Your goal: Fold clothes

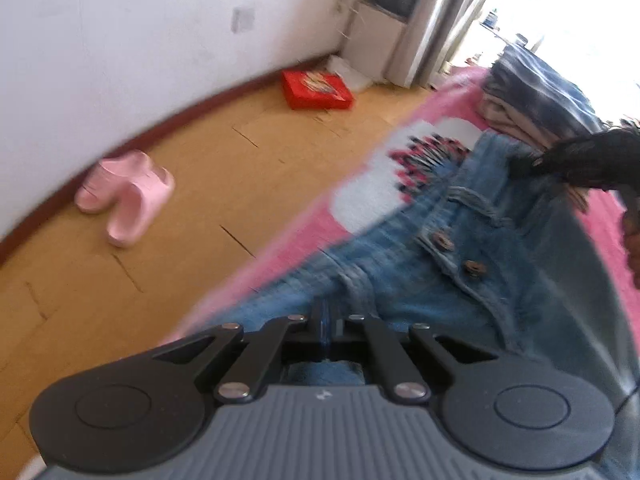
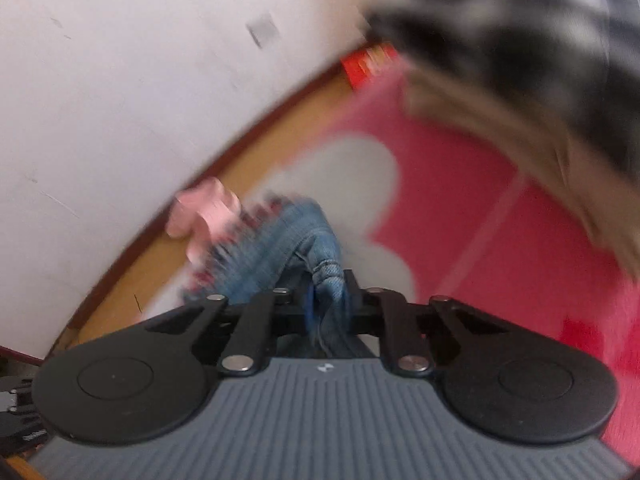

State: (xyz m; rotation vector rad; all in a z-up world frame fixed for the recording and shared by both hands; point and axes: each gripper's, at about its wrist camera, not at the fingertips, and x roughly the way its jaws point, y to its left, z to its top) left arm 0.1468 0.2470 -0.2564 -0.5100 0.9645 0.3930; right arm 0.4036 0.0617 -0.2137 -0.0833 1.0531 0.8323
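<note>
My left gripper [image 1: 328, 330] and right gripper [image 2: 326, 306] are each clamped tight on the denim jeans [image 1: 460, 276], which stretch over the pink blanket [image 1: 600, 216].

Background only: wood-pattern floor [image 1: 192, 184] meets a white wall [image 1: 120, 32] along a dark brown baseboard [image 1: 168, 124]. Pair of pink slippers [image 1: 124, 196] on the floor near the baseboard. Red box [image 1: 318, 89] lying flat near the corner, white cabinet [image 1: 372, 40] behind it, grey curtain [image 1: 436, 12] beside a bright doorway. Wall plate [image 1: 243, 19] on the wall, blurred. Pink bedspread [image 2: 460, 200] with white heart shapes; both views motion-blurred.
</note>
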